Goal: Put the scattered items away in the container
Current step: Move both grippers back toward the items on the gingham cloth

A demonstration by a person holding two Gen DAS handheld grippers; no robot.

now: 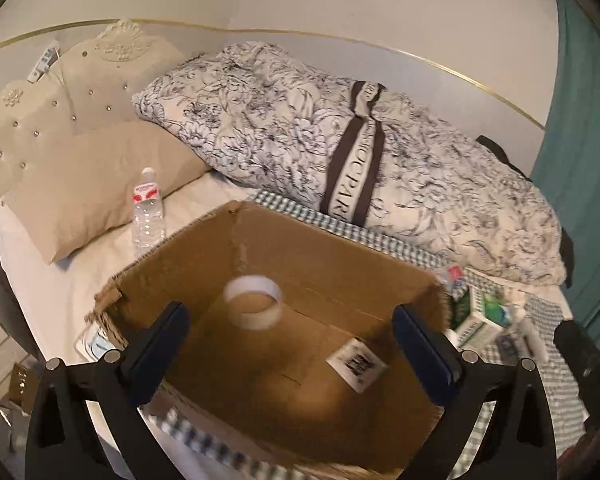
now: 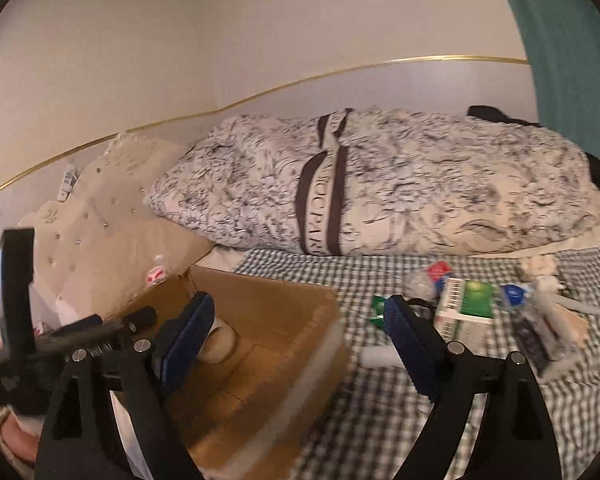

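An open cardboard box (image 1: pixel 320 264) stands on the bed. Inside it a white tape roll (image 1: pixel 253 304) shows blurred between the fingers of my left gripper (image 1: pixel 296 334), touching neither; that gripper is open over the box. In the right wrist view my right gripper (image 2: pixel 298 338) is open with nothing in it, over the box's (image 2: pixel 268 320) right rim. The tape roll (image 2: pixel 220 342) peeks out behind its left finger. Scattered to the right lie a green-and-white carton (image 2: pixel 466 308), a red packet (image 2: pixel 438 270), a blue packet (image 2: pixel 514 294) and a white tube (image 2: pixel 380 358).
A water bottle (image 1: pixel 148 212) stands left of the box beside a beige pillow (image 1: pixel 92 188). A folded floral duvet (image 1: pixel 340 140) fills the back of the bed. A checked cloth (image 2: pixel 380 400) covers the near side. A teal curtain (image 1: pixel 580 160) hangs at the right.
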